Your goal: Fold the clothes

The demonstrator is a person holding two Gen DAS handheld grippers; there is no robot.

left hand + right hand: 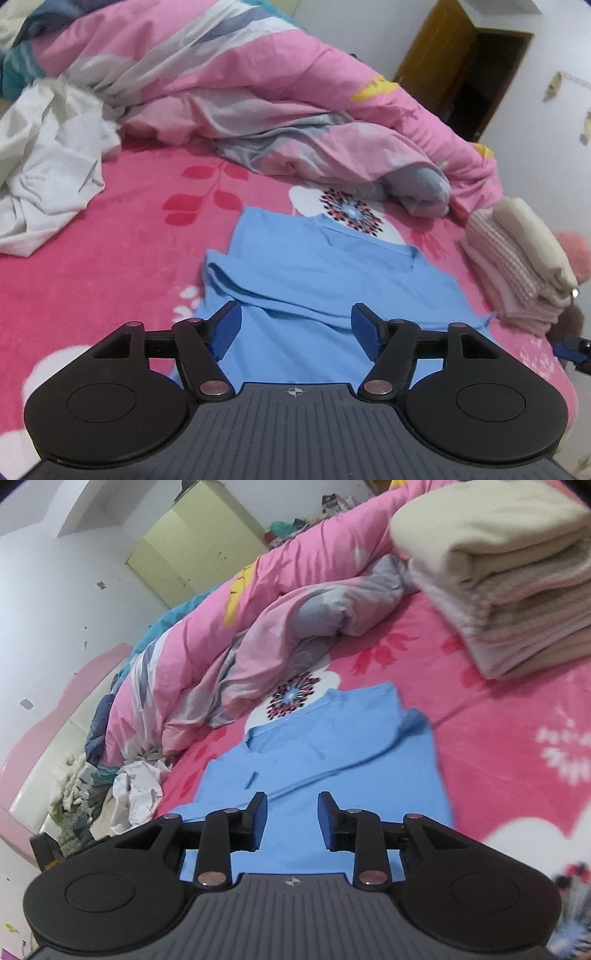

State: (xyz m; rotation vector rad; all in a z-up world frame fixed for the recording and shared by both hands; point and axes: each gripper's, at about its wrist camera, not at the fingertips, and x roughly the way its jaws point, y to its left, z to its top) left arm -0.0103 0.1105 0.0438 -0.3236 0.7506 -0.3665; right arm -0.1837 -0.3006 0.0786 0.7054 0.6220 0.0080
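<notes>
A light blue shirt (325, 280) lies flat on the pink bed sheet (110, 221), collar away from me and both sleeves folded in across its body. My left gripper (295, 328) hovers open over the shirt's near part, with nothing between its blue pads. In the right wrist view the same blue shirt (332, 746) spreads ahead, and my right gripper (293, 819) is open above its near hem, holding nothing. The right gripper's blue tip (570, 349) shows at the right edge of the left wrist view.
A stack of folded beige and pink clothes (517, 266) (509, 576) sits to the shirt's right. A rumpled pink quilt (258, 92) (229, 653) lies beyond it. A crumpled white garment (48, 158) rests at the left. A doorway (476, 74) stands behind.
</notes>
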